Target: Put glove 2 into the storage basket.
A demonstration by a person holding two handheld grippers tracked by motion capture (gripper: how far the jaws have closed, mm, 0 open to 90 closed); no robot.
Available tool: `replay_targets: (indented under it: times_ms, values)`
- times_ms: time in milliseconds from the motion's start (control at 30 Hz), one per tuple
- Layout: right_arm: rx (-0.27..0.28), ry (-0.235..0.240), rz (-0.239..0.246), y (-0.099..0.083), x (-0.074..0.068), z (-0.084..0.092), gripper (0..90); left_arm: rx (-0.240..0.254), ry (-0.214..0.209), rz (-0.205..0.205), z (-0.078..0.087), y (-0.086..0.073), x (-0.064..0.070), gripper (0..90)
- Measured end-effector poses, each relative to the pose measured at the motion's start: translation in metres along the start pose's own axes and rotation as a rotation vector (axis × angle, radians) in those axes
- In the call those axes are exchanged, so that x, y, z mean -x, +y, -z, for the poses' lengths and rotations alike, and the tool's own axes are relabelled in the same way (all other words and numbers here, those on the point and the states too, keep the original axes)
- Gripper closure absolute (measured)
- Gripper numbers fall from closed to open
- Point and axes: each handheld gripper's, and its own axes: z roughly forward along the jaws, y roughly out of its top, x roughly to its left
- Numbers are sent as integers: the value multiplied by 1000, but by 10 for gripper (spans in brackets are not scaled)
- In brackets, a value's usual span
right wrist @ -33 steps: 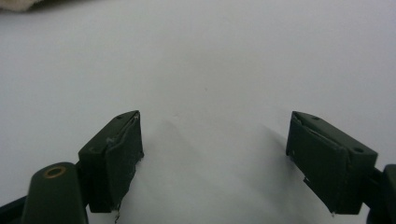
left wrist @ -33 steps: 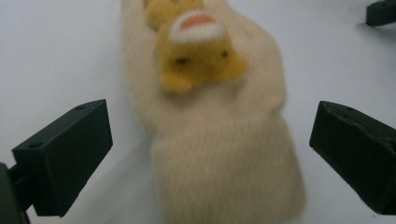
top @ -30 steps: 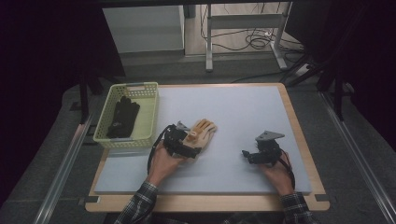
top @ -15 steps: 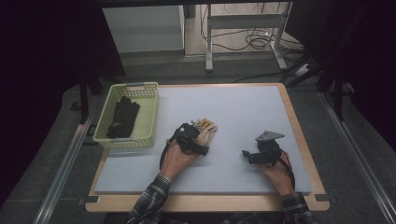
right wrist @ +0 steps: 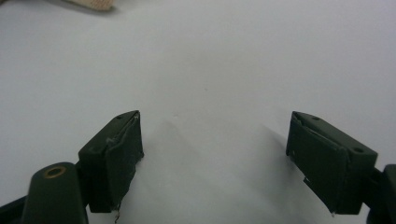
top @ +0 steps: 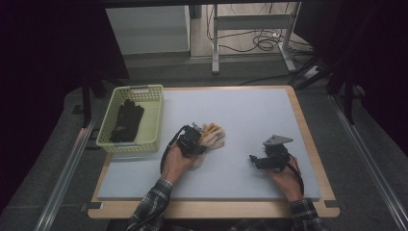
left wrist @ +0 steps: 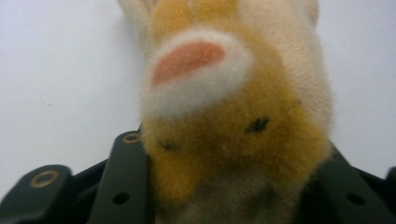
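Fuzzy glove (top: 210,137), tan and orange with a pale cuff, lies on the grey tabletop (top: 250,115) a little left of the middle, just right of the yellow basket (top: 153,113). The left gripper (top: 191,143) sits over the glove's near end. Its jaws have just been closing, and in the left gripper view the glove (left wrist: 233,116) fills the space between them, its furry orange fabric pressed against the inner face of each black jaw, so they are clamped on it. The glove's fingers point away from the gripper, toward the far right of the tabletop.

A dark glove (top: 126,120) lies inside the basket, well apart from the fuzzy one.

The right gripper (top: 262,159) rests on the tabletop near the right edge, well apart from the fuzzy glove. In the right gripper view its jaws stand wide apart over bare tabletop (right wrist: 210,60), with nothing between them.
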Motion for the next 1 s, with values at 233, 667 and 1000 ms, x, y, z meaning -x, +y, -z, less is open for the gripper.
replay_targets:
  times_ms: [233,667,1000]
  values:
    - [0,2,-2,0,0,0,181,10,-1,25,11,4,-10,630]
    - [1,-1,2,0,0,0,181,47,24,62,47,26,-31,632]
    - [2,-1,3,0,0,0,181,59,60,108,74,35,-57,630]
